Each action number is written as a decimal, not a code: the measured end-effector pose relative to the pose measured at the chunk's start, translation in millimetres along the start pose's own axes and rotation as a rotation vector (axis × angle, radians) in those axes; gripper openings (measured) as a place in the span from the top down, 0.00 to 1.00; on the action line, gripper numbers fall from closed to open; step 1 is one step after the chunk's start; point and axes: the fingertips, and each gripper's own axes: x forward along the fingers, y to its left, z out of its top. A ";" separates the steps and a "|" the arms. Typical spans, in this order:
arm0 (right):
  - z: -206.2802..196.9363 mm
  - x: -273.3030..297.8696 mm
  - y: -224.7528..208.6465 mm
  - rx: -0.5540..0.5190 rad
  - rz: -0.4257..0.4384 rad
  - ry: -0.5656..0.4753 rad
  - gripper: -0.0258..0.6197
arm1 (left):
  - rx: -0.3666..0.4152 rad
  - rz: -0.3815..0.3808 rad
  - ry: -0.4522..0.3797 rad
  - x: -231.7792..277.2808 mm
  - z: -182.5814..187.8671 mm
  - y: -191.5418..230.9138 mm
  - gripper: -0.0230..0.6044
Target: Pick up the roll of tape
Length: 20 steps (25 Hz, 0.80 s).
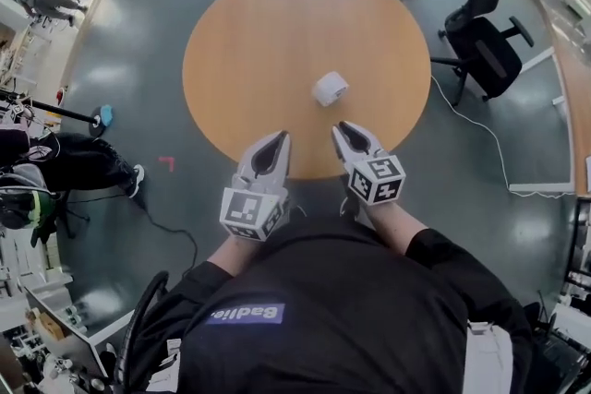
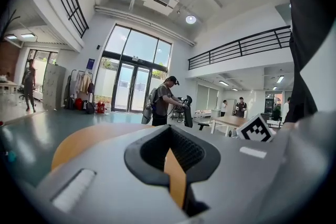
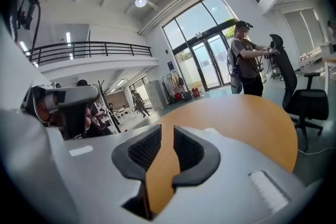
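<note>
On a round bench (image 1: 259, 32) in an open hall, the roll of tape (image 1: 330, 89) lies ahead of the empty, slightly parted right claw (image 1: 343, 130), which should widen to straddle it; the left claw (image 1: 280, 141) is closed.

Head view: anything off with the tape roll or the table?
Nothing stands out. The roll of tape sits alone on the round wooden table, right of centre. It looks intact and nothing is spilled. The left tongs and right tongs are at the table's near edge, clear of the roll.
</note>
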 end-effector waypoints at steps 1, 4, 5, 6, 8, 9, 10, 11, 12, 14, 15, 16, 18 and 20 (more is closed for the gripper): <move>-4.6 3.1 -10.4 0.024 0.003 0.015 0.83 | 0.006 0.013 0.000 1.0 1.4 -1.8 0.94; -20.1 22.9 -35.5 0.082 0.008 0.064 0.77 | 0.014 0.044 0.001 0.3 -1.7 3.9 0.94; -25.4 33.2 -39.6 0.098 0.013 0.082 0.74 | 0.015 0.056 0.007 -2.1 -3.1 9.6 0.94; -29.9 43.4 -42.8 0.115 0.020 0.097 0.72 | 0.015 0.070 0.014 -5.1 -3.9 14.9 0.94; -36.6 59.2 -52.2 0.141 0.029 0.118 0.70 | 0.018 0.099 0.026 -9.9 -4.2 20.0 0.94; -38.9 65.0 -59.0 0.148 0.029 0.126 0.69 | 0.021 0.113 0.030 -11.0 -3.8 20.2 0.94; -40.8 70.2 -65.8 0.153 0.028 0.133 0.69 | 0.023 0.125 0.032 -11.8 -3.5 19.8 0.94; -42.4 75.3 -71.3 0.156 0.025 0.141 0.69 | 0.025 0.136 0.035 -13.0 -3.3 19.7 0.94; -44.1 80.5 -75.4 0.159 0.022 0.149 0.69 | 0.026 0.146 0.038 -14.6 -3.4 20.1 0.94; -48.3 90.9 -81.0 0.172 0.020 0.166 0.69 | 0.027 0.162 0.048 -18.1 -4.1 21.5 0.94; -51.6 95.8 -83.5 0.187 0.022 0.174 0.68 | 0.028 0.170 0.054 -19.8 -4.9 21.9 0.94; -55.9 100.4 -86.1 0.209 0.027 0.181 0.67 | 0.028 0.177 0.058 -21.5 -5.8 22.0 0.94; -65.9 109.6 -92.2 0.263 0.036 0.197 0.64 | 0.031 0.190 0.063 -24.8 -5.9 21.9 0.94; -73.4 117.2 -99.2 0.307 0.031 0.216 0.62 | 0.034 0.202 0.066 -27.9 -3.6 21.7 0.94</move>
